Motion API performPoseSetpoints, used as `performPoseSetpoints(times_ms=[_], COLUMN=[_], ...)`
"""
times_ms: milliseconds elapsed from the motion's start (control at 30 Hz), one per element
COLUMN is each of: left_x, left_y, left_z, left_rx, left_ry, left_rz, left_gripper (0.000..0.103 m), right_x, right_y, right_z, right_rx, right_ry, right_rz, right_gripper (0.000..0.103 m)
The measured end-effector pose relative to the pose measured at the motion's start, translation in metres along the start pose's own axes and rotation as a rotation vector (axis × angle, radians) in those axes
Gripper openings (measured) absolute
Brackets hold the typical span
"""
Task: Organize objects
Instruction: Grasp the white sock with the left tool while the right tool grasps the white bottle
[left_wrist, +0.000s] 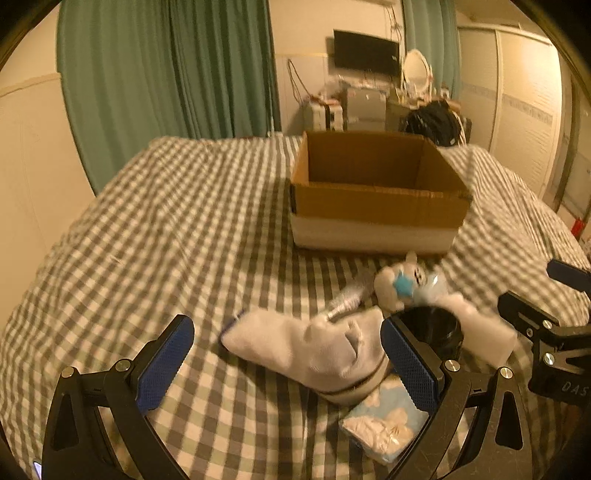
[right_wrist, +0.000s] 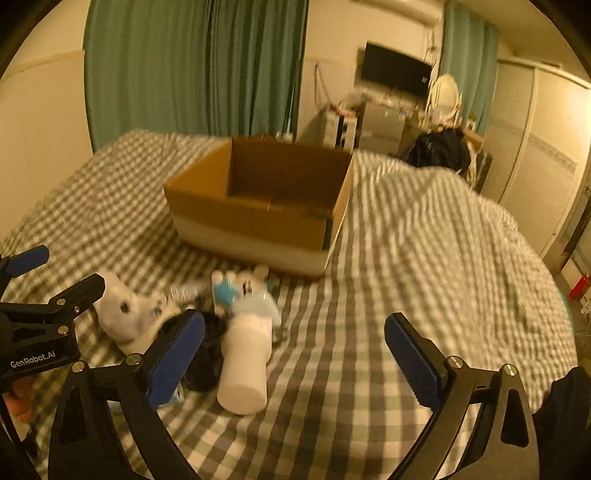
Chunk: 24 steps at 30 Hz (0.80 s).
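We are viewing a checked bedspread on which an open cardboard box is standing, apparently empty; every place below is given relative to this box. We are holding the left gripper on the near side of the box, its jaws spread wide and gripping nothing, with a white sock lying between them but untouched by the pads. We are holding the right gripper likewise before the box, jaws spread and empty, over a white bottle that is lying on its side just inside its left finger.

The remaining things are crowding together just in front of the box's near wall: a small plush toy, a black bowl-like object, and a light-blue packet lying nearest to us.

We are judging the risks as follows. The sock is limp, so a shallow pinch may be catching only a fold and letting it slip. The bottle may be rolling away on the soft bedding. The two grippers are working close together and may be colliding over the pile. Blur is hiding finer detail.
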<state>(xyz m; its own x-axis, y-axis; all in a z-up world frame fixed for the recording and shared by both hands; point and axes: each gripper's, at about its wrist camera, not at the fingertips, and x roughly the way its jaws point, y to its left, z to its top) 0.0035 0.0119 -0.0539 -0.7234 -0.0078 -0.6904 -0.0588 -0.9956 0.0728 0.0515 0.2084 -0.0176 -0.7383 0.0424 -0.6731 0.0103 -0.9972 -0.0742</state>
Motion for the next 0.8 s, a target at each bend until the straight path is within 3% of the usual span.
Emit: performPoseSetpoints(times_ms=[200,233,300,533,800], left_x=[0.020,0.023,0.031,0.052,0.049], left_y=[-0.004,-0.003,-0.004,-0.014,-0.011], left_z=[-0.011,-0.012,-0.015,-0.021,-0.016], left_rx=[0.015,0.072,0.066,0.078,0.059], left_ry=[0.088,0.097,0.127,0.211,0.196], left_rz=[-0.037,-0.096,-0.114,-0.181,-0.232], left_gripper=[0.103,0.103,0.103,0.103,0.103], right_x=[0.021,0.024,0.033,0.046,0.051], right_y=[0.005,0.006,0.010,0.020,0.029], right_z=[-0.006,-0.008,-0.012,-0.020,-0.024], right_rx=[-0.032,-0.042,-0.060,-0.095,-0.135], right_ry=[0.094,0.111,0.154,0.203,0.240], right_rz=[0.028,0.025,0.035,0.080,0.117], right_gripper=[0.090,0.089,0.076,0.056,0.035])
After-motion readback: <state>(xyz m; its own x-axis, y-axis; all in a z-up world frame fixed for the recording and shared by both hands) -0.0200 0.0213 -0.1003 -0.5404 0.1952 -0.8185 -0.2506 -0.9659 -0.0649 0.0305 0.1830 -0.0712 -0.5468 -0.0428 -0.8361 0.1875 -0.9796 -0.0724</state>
